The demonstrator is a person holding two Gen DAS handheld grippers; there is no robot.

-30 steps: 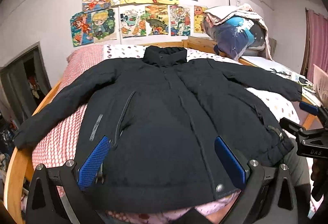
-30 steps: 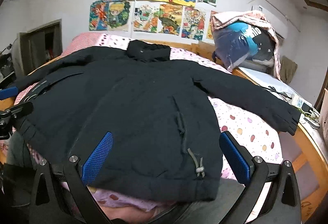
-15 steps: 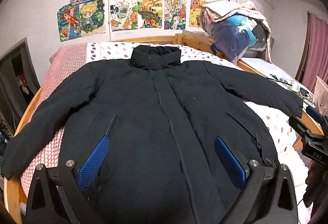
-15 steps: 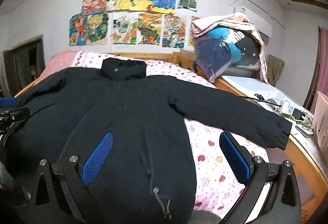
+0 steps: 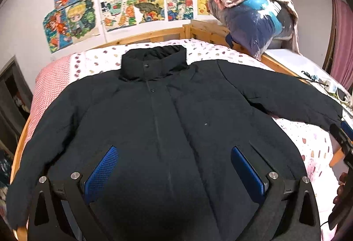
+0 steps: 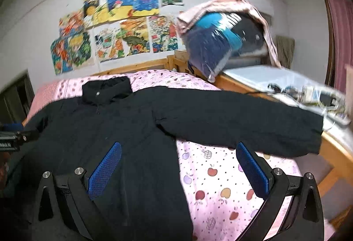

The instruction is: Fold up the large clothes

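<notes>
A: How will the black padded jacket handle?

B: I judge it bulky, soft and floppy, heavier than a shirt. Best pinched at a cuff or at the hem corner.

A: Where is it?

B: Spread face-up on the bed, collar far, sleeves out left and right. The left gripper hovers over its middle, jaws wide apart, empty. The right gripper, also spread and empty, sits near the right sleeve.

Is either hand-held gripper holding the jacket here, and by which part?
Nothing is held: left hand-held gripper and right hand-held gripper are open above the jacket.
</notes>
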